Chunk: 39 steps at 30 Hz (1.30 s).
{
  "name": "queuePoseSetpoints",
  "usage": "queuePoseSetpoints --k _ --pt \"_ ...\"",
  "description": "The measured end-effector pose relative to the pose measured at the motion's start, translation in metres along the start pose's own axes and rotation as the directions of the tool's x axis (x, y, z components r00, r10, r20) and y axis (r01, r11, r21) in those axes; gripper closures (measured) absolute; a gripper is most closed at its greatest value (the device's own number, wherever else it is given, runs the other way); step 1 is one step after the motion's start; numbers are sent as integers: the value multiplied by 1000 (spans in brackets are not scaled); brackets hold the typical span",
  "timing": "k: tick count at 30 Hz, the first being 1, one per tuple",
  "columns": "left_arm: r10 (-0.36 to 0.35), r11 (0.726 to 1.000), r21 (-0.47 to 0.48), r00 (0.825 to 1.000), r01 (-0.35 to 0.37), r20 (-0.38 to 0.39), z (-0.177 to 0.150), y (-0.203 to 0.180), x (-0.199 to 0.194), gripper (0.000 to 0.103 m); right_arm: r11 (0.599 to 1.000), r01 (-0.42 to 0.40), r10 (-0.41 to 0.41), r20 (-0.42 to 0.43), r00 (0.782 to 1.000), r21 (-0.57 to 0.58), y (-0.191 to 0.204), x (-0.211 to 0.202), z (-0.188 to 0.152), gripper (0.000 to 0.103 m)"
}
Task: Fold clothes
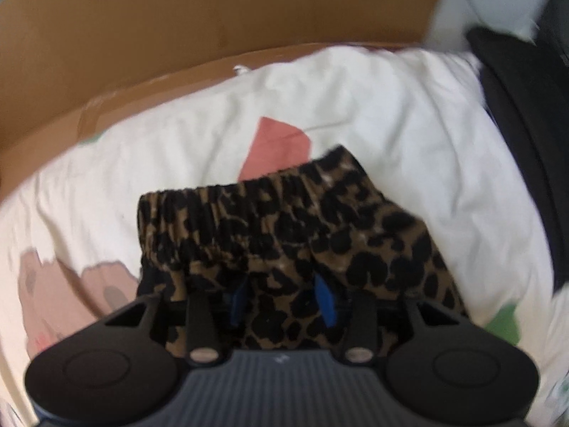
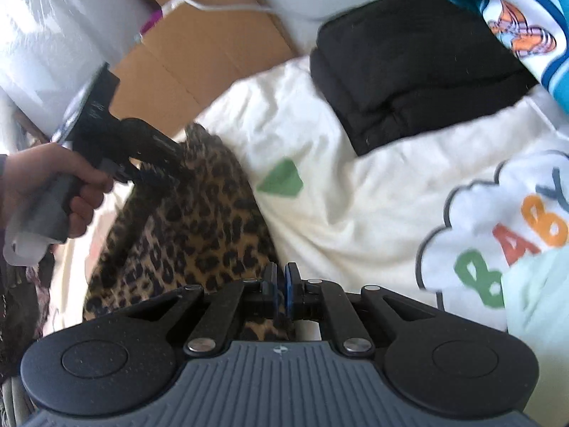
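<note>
The right hand-held gripper (image 2: 281,284) is sitting nearest its lens, its blue pads (image 2: 292,286) pressing together on a corner of the leopard-print shorts (image 2: 192,227). The left hand-held gripper (image 1: 284,295) is showing its pads (image 1: 325,300) standing apart with leopard cloth bunched between and over them; whether they are actually pinching it cannot be told. From the right wrist, a hand (image 2: 46,192) is gripping that left tool's handle.

The white bedspread (image 1: 373,114) with coloured patches is carrying everything. One pair of shorts is lying on it, the gathered waistband (image 1: 256,195) facing away from the left gripper, the long axis stretching from one gripper to the other. Brown cardboard (image 1: 177,17) is standing behind. One folded black garment (image 2: 416,78) is resting well apart from the shorts, and a white "BABY" printed garment (image 2: 498,235) is lying to the right.
</note>
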State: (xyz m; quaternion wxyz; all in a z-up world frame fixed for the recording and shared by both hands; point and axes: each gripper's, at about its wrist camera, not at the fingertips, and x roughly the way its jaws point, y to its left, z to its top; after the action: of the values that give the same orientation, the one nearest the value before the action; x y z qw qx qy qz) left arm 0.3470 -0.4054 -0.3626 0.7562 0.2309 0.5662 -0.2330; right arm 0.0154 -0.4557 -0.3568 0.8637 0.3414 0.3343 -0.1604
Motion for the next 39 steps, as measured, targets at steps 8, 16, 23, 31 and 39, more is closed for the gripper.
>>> queuePoseSetpoints --k 8,16,23,31,39 --pt "2 985 172 999 -11 54 -22 -33 -37 74 986 -166 165 -28 986 -14 19 3 -8 96" --pt "-80 975 208 997 74 20 -35 -73 -22 78 995 -101 98 -149 984 -15 14 26 -29 80" --pt "-78 986 148 997 74 19 -28 -80 -5 76 995 -71 60 -162 985 -63 10 29 -37 83" --pt "-97 980 179 993 84 66 -25 -34 -55 77 995 -48 32 -180 983 -89 12 29 -39 91" --pt "-88 995 54 993 84 83 -43 33 -47 86 995 -43 25 -178 984 -95 12 29 -37 93"
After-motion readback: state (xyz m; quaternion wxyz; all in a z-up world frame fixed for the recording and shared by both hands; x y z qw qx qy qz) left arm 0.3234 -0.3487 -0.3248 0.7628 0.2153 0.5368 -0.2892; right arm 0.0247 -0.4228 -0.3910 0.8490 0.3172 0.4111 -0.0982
